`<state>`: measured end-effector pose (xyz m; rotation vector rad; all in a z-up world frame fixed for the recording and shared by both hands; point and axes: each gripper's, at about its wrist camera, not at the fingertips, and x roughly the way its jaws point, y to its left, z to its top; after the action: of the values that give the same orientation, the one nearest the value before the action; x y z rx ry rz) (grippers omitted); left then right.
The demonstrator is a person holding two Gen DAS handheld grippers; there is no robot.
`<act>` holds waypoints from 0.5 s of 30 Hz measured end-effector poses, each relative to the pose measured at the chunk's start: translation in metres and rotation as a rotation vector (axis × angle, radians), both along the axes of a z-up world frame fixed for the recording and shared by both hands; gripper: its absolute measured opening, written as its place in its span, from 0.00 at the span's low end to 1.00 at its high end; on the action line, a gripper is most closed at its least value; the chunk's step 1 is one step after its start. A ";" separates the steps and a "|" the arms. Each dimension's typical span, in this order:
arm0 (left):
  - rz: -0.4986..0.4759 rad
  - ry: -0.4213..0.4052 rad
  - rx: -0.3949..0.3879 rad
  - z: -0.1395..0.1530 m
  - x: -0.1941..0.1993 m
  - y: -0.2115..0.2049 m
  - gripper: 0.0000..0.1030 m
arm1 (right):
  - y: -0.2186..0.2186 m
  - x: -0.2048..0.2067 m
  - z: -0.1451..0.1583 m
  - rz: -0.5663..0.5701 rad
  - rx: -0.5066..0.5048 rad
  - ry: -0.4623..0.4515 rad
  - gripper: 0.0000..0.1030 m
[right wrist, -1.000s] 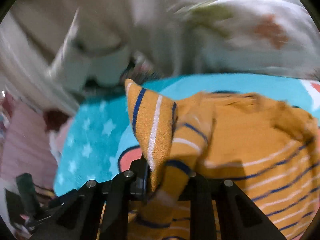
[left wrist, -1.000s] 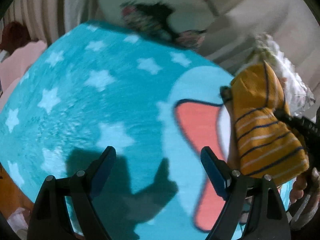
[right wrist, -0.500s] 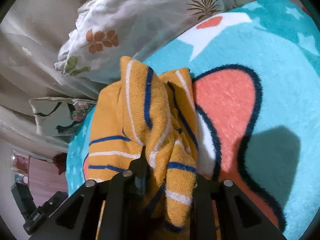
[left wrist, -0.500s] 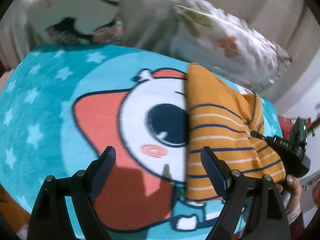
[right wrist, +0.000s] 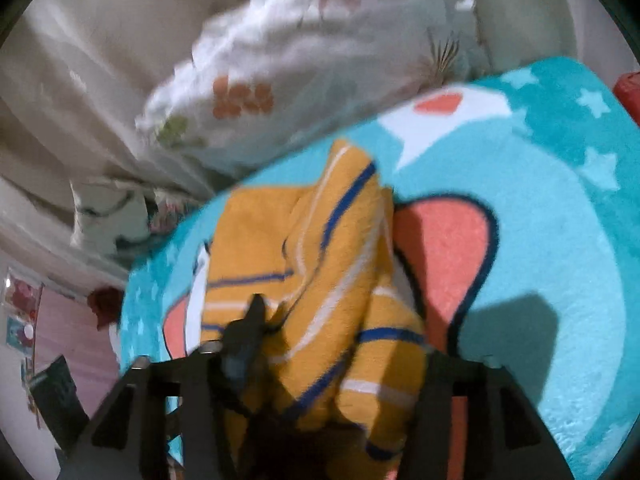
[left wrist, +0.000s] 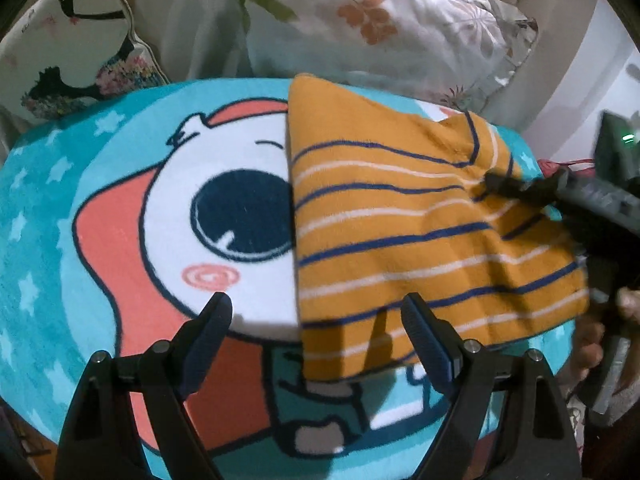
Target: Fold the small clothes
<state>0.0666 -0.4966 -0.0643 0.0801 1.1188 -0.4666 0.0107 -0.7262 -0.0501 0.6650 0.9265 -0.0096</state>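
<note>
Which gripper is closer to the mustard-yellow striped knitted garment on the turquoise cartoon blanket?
Right. The right gripper has the mustard-yellow striped knitted garment bunched between its opening jaws; the left gripper hovers open at the garment's near edge, gripping nothing.

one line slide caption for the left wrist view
Open left gripper hovering over an orange knit garment with navy and white stripes on a turquoise cartoon blanket.
</note>
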 end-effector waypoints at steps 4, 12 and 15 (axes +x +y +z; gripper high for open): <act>0.004 -0.002 0.001 0.001 -0.001 0.004 0.83 | -0.002 -0.002 -0.054 0.042 0.047 0.146 0.69; 0.056 -0.048 -0.033 0.021 0.012 0.015 0.83 | -0.034 -0.038 -0.046 -0.022 0.072 0.130 0.78; 0.073 -0.081 -0.045 0.032 0.013 0.019 0.83 | -0.047 -0.058 -0.023 -0.092 0.003 0.087 0.78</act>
<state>0.0801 -0.4773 -0.0326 0.0190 1.0278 -0.4195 -0.0476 -0.7734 -0.0728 0.7135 0.9794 -0.1197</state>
